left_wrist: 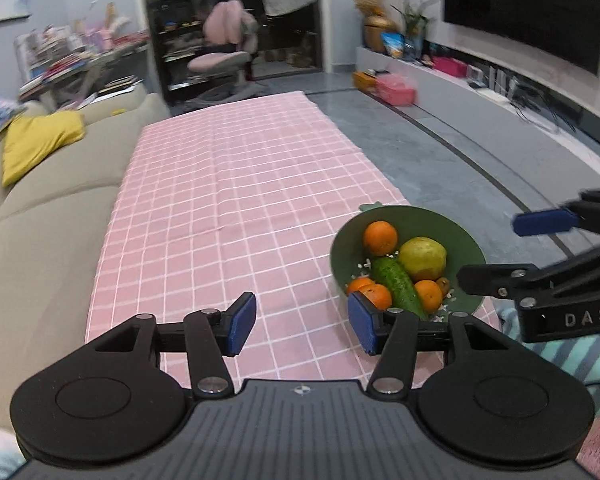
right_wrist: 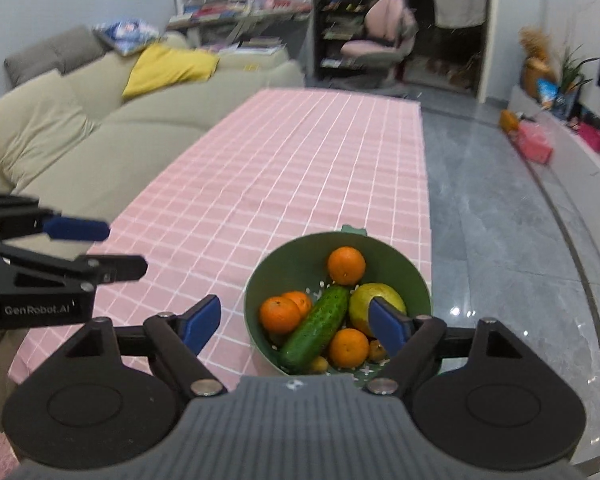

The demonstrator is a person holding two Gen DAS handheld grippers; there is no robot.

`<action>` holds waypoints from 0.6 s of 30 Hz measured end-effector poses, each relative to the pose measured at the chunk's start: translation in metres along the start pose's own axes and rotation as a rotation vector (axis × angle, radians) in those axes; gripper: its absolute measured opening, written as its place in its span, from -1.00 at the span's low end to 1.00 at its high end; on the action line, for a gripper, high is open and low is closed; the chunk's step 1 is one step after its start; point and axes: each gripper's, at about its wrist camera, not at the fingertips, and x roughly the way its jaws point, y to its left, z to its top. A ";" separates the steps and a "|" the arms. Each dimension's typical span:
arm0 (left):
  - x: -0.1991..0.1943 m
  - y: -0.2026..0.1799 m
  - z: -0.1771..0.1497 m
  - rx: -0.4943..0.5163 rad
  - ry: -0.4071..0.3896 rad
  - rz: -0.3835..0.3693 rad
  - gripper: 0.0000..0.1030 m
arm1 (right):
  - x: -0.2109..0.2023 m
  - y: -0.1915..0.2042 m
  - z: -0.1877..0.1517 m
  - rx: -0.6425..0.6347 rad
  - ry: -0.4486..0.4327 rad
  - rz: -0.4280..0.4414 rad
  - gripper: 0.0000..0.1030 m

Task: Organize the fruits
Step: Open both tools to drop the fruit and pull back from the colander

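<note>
From the left wrist, the left hand-held gripper (left_wrist: 302, 328) hovers spread wide and empty over the pink checked worktop (left_wrist: 228, 200), with the green bowl (left_wrist: 470, 248) of fruit just off its right finger near the worktop's right edge. Over on the right wrist view, the right hand-held gripper (right_wrist: 296, 324) gapes wide too, holding nothing, poised directly above the bowl with its cucumber (right_wrist: 316, 330), oranges (right_wrist: 346, 265) and pear (right_wrist: 366, 300).

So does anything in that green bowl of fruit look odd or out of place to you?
Yes: a long green cucumber lies diagonally among the oranges and a yellow-green pear in the round green colander bowl. It is a vegetable among fruit. The bowl also sits near the pink checked tablecloth's edge.
</note>
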 end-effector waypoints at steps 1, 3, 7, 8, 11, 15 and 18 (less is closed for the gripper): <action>-0.002 0.000 -0.004 -0.012 -0.014 0.017 0.27 | -0.003 0.003 -0.004 0.006 -0.022 -0.017 0.57; -0.006 -0.001 -0.009 -0.025 -0.054 0.058 0.42 | -0.008 0.009 -0.014 0.019 -0.059 -0.050 0.60; -0.014 -0.005 -0.021 -0.054 -0.117 0.092 0.51 | -0.017 0.020 -0.035 0.054 -0.087 -0.095 0.62; -0.015 -0.005 -0.024 -0.063 -0.124 0.099 0.51 | -0.017 0.022 -0.039 0.058 -0.090 -0.102 0.62; -0.010 -0.009 -0.031 -0.061 -0.129 0.108 0.51 | -0.015 0.027 -0.047 0.039 -0.093 -0.131 0.62; 0.004 -0.010 -0.040 -0.065 -0.061 0.093 0.51 | -0.007 0.028 -0.052 0.036 -0.080 -0.144 0.63; 0.012 -0.010 -0.042 -0.081 -0.023 0.085 0.52 | 0.003 0.025 -0.056 0.048 -0.047 -0.139 0.63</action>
